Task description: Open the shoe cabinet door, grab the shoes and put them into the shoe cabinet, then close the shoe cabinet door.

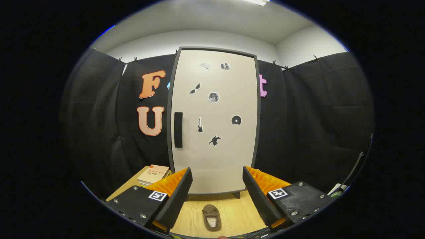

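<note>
We see a small brown shoe [212,217] lying on the wood-grain table [237,212] between our gripper's [217,181] spread, empty fingers; beyond them stands the smooth, sticker-dotted cabinet door [214,122], closed, with its black vertical handle [178,129].

Cabinet: my shoe cabinet [214,159] stood upright on the desk [196,212], tall and pale with a dark frame.
Door: the door [229,83] was shut, flat to the front, carrying several small dark stickers.
Handle: a black vertical handle [178,129] sat near the door's left edge.
Shoe: one brown slipper [212,217] lay flat on the desk before the cabinet, between my spread tongs [217,186], untouched.
</note>
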